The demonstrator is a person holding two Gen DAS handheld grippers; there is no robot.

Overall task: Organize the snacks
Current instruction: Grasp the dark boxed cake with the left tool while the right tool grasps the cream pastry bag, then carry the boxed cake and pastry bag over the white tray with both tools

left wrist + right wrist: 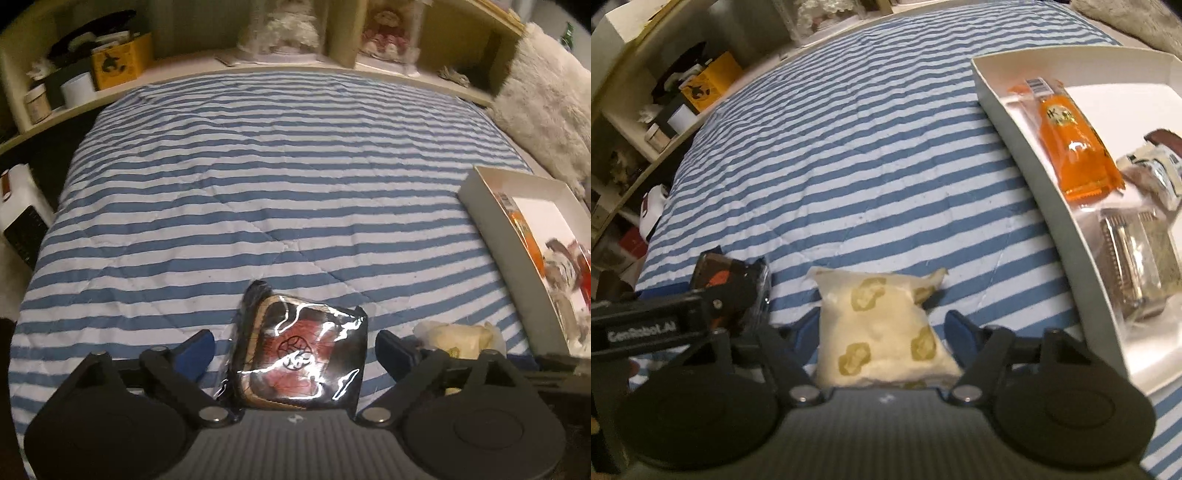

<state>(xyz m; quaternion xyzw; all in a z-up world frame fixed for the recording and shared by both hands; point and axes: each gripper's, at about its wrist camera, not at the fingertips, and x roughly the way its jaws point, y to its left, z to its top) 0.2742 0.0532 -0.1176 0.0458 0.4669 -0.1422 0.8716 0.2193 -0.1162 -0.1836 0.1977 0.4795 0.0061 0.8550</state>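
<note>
1. Snacks lie on a bed with a blue and white striped quilt (pixel 258 184). Two of them are out of the box, and each one sits right in front of a pair of tongs.

2. On the left, the left tongs (pixel 295 350) are open wide. A shiny black and red square snack pack in clear wrap (pixel 301 350) lies flat on the quilt between the two blue fingertips (pixel 195 350). There is a gap on each side, so the tips do not seem to touch it. The pack reaches back close to the body of the tongs.

3. In the middle, the right tongs (pixel 882 332) are open too. A soft cream pillow-shaped snack bag with yellow-green blobs (pixel 882 332) lies between them, its long side pointing away from the tongs. I cannot tell if the tips touch it, because the bag hides them.

4. On the right, a shallow white cardboard box (pixel 1027 147) rests on the bed. Inside lie an orange plastic snack packet (pixel 1071 147), a clear-wrapped brown and green snack (pixel 1137 269) and another small wrapped one.

5. The box is just beside the right tongs and farther from the left tongs. I think the cream bag has the shorter trip. Each pair only needs to squeeze shut, lift, and swing to the right.
</note>
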